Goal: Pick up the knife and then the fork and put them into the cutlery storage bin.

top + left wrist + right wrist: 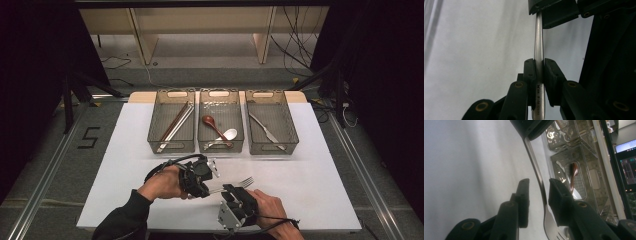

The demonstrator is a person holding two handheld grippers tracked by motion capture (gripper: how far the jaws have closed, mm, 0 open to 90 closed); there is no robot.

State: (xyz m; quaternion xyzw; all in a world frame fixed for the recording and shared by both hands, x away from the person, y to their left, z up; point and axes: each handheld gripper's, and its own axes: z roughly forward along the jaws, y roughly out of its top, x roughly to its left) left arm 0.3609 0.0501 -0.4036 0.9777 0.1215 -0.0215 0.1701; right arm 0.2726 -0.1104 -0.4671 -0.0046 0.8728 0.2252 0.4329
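Fork (239,183) held above the white desk (320,190), mid hand-over. The left tool (212,189) pinches the handle end, pads pressed on it; the right tool (231,192) stands spread around the neck, one pad near or against the metal, grip not yet made. Sorting is partly done, by the look of it: left bin (159,107) holds chopsticks (175,126), middle bin (202,120) spoons (214,125), right bin (287,120) a knife (265,131). The fork remains to be binned.

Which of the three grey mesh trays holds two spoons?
The middle grey mesh tray: a brown wooden spoon and a silver metal spoon lie inside. The left tray holds chopsticks, the right tray a knife.
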